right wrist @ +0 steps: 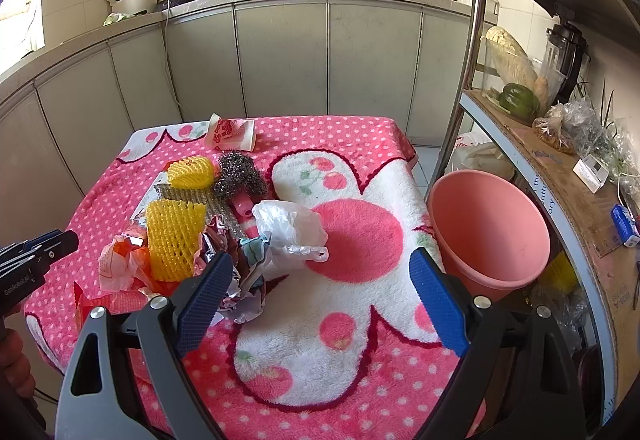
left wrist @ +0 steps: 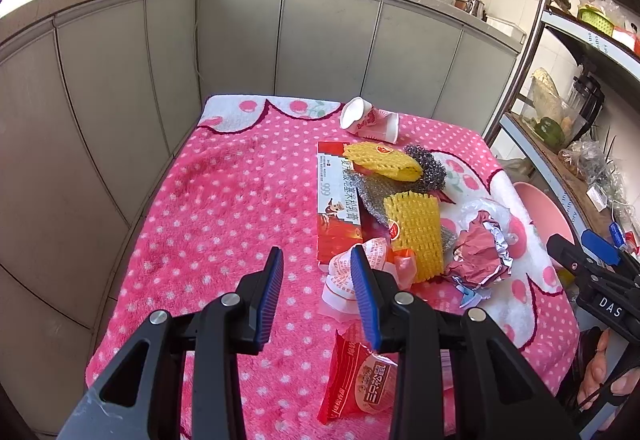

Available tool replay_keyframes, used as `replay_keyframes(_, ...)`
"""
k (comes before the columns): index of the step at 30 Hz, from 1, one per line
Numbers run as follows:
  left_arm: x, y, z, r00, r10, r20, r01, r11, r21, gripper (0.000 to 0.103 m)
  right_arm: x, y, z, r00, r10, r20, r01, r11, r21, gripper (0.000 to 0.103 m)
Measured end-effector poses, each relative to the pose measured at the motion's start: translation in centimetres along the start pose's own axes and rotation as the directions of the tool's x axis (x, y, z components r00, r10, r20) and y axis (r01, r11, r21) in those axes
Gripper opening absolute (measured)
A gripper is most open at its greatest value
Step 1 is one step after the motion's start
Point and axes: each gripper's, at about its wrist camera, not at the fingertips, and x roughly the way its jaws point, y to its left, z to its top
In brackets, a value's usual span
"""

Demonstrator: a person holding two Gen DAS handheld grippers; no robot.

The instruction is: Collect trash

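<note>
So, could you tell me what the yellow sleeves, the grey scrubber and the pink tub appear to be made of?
The yellow sleeves look like soft foam netting: matte, with an open diamond mesh. The grey scrubber seems to be steel wool, a glinting tangle of fine wire. The pink tub is probably moulded plastic, with smooth, even walls and a dull sheen.

We see a fluffy, matt cloth (right wrist: 360,320) under yellow foam netting (right wrist: 172,240), a rough metal scourer (right wrist: 238,175), crinkled glossy foil (left wrist: 480,252), thin plastic bag (right wrist: 288,228) and a smooth plastic bucket (right wrist: 488,232).
</note>
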Motion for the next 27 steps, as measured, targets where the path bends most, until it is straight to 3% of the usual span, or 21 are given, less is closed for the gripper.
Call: replay_keyframes(27,-0.86,-0.14,0.33,1.0,-0.001,0.009,0.002,1.0,-0.003,0.034,-0.86,-0.18,0.04,1.0,0.002,0.018,-0.002,1.0,0.008,0.09)
